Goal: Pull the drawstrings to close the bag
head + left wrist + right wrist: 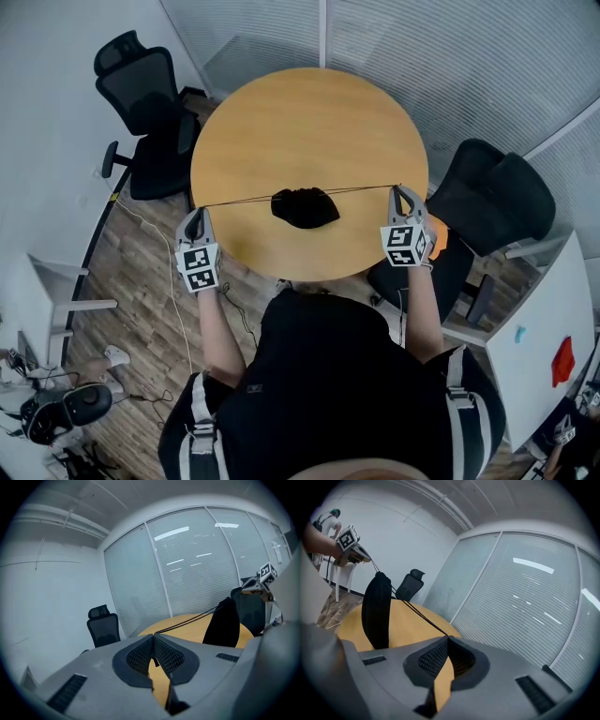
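The bag [305, 207] lies bunched on the round bench [309, 122], between the grippers. The left hand-held gripper [196, 214] is clamped on the taut left drawstring [234, 201], the right hand-held gripper [400, 191] on the right drawstring [361, 189].

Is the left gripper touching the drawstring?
Touching. The left gripper view shows the left gripper shut on the drawstring, taut toward the bag.

I count two grippers, my left gripper [195, 214] and my right gripper [399, 191]; two drawstrings, the left drawstring [239, 200] and the right drawstring [361, 189]; one black bag [305, 208]; one round table [309, 122]; two office chairs, the left chair [145, 103] and the right chair [502, 202].
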{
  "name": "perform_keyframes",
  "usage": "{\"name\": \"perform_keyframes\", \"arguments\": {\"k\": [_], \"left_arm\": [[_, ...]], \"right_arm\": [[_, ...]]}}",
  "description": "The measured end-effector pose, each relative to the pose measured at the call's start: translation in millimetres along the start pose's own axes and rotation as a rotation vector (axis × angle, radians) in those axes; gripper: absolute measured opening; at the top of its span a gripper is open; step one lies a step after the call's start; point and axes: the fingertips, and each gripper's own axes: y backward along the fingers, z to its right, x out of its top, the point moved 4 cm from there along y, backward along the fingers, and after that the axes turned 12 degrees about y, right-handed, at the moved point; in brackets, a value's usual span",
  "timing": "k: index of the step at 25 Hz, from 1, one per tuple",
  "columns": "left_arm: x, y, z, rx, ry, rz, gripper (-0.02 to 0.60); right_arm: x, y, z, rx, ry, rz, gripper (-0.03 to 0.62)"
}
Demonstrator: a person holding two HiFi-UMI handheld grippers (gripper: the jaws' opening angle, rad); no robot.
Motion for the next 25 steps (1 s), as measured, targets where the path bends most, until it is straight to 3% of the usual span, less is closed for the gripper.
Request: {"name": "perform_keyframes", "arguments": {"k": [25], "left_arm": [[22, -70, -65, -0.085, 0.015, 0.005, 0.017]], "right_arm": [[33, -23, -9, -0.078, -0.01, -0.11, 0.058]]}}
